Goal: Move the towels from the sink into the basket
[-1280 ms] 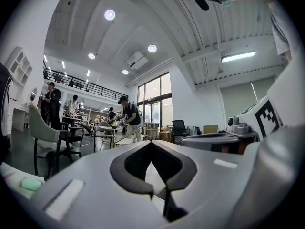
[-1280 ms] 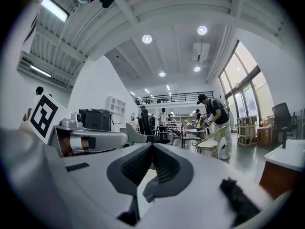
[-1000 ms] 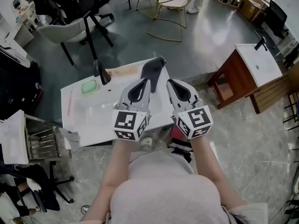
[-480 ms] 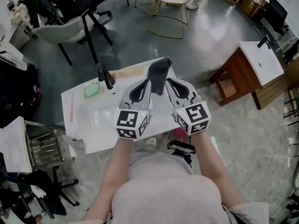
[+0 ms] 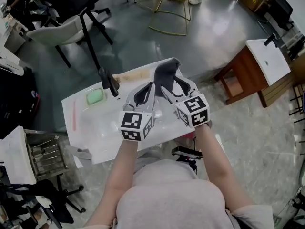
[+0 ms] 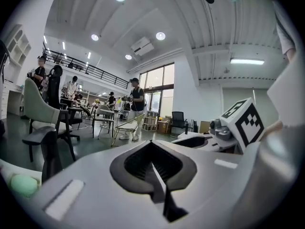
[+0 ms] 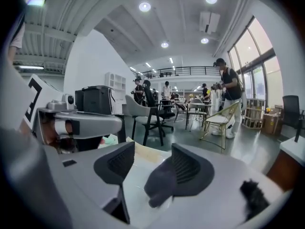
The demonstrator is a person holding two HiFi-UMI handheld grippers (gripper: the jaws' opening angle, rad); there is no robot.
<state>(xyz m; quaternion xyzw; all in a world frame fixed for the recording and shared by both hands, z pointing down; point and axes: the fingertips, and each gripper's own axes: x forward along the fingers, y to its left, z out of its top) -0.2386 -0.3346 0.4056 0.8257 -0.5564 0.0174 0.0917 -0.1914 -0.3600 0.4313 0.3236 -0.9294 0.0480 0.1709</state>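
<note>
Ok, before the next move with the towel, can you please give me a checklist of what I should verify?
1. The right gripper is open: ok. Its jaws have just been opening.
2. The grey towel is gripped: not ok. It lies in the gap beside one jaw and the pads do not press on it.
3. The left gripper is empty: ok. Its jaws are together with nothing between them.
4. The grey towel is out of the sink: not ok. It lies at the sink's far edge.
5. The basket is located: cannot tell. No view shows it.
</note>
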